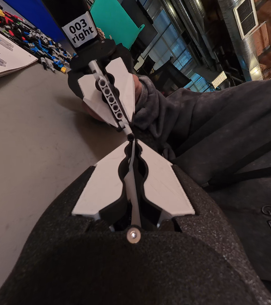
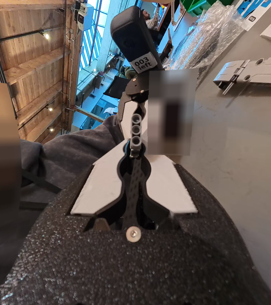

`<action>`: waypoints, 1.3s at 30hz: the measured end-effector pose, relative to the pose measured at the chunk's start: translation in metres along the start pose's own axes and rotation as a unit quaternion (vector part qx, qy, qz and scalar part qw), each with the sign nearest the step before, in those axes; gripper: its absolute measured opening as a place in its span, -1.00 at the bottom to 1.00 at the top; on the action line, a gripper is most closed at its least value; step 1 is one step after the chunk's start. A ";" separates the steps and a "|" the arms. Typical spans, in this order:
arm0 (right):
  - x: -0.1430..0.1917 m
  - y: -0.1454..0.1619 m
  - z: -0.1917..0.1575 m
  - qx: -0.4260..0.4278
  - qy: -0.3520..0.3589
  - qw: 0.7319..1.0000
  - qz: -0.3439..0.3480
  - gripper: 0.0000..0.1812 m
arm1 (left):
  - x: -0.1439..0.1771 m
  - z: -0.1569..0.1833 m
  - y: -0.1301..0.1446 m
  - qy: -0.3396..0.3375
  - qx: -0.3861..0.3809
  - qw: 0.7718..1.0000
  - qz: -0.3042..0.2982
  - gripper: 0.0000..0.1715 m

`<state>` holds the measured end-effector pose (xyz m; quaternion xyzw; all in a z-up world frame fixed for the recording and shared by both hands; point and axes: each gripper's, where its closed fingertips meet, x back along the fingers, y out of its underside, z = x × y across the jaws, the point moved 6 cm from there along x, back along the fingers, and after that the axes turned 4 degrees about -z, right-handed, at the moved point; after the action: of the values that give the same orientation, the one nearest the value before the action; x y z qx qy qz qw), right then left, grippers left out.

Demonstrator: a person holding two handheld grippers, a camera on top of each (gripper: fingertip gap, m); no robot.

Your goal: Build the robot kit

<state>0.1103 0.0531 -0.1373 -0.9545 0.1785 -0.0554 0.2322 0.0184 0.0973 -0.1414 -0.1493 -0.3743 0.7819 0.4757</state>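
Two hand-held grippers meet tip to tip above a grey table (image 1: pixel 24 132). The left gripper (image 1: pixel 132 143) has its white fingers (image 1: pixel 108 178) drawn nearly together at the tips, pinching a small black pin (image 1: pixel 130 137) that pokes out in front. The right gripper (image 1: pixel 123 125), facing it, is clamped on a light grey beam with round holes (image 1: pixel 110 99), gripped along its length between the jaws. A thin grey end sticks out of that gripper's tip and touches the black pin.

From the right wrist view, the right gripper (image 2: pixel 134 148) shows the same grey beam (image 2: pixel 136 130) standing up past its tips, three holes visible, with the left gripper (image 2: pixel 131 115) just behind it, partly under a blurred patch.

Only the left wrist view shows a pile of small coloured building pieces (image 1: pixel 37 39) and an open booklet (image 1: pixel 1 54) at the table's far edge, plus a dark sleeve (image 1: pixel 172 112) behind the right gripper. Only the right wrist view shows a flat grey assembled part (image 2: pixel 250 74) lying on the table, and crinkled clear plastic wrap (image 2: pixel 205 39) beyond it.
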 end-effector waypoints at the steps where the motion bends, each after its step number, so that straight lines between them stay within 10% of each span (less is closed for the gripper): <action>1: 0.001 -0.001 0.000 0.004 0.001 1.000 0.006 -0.92 | 0.001 -0.001 -0.001 -0.001 0.004 1.000 0.006 -0.99; 8: 0.025 -0.016 0.010 -0.022 0.052 0.993 0.102 -0.92 | 0.010 -0.016 -0.013 -0.194 -0.080 0.977 0.042 -0.47; 16: 0.030 -0.019 0.015 -0.101 0.031 0.974 0.201 -0.93 | -0.001 -0.001 -0.019 -0.469 -0.352 0.810 -0.006 -0.45; 19: 0.022 -0.017 0.011 -0.124 -0.010 0.971 0.203 -0.92 | 0.004 -0.003 -0.019 -0.460 -0.330 0.824 0.001 -0.71; 32: 0.023 -0.011 0.021 -0.150 -0.008 0.973 0.177 -0.90 | 0.004 -0.014 -0.011 -0.438 -0.317 0.840 -0.041 -0.71; 39: 0.075 -0.028 0.024 -0.002 0.219 0.958 0.186 -0.51 | 0.013 -0.028 -0.002 -0.388 -0.210 0.896 -0.054 -0.71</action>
<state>0.1930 0.0593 -0.1433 -0.8696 0.3992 -0.2188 0.1912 0.0301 0.1213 -0.1574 0.0904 -0.6919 0.6541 0.2919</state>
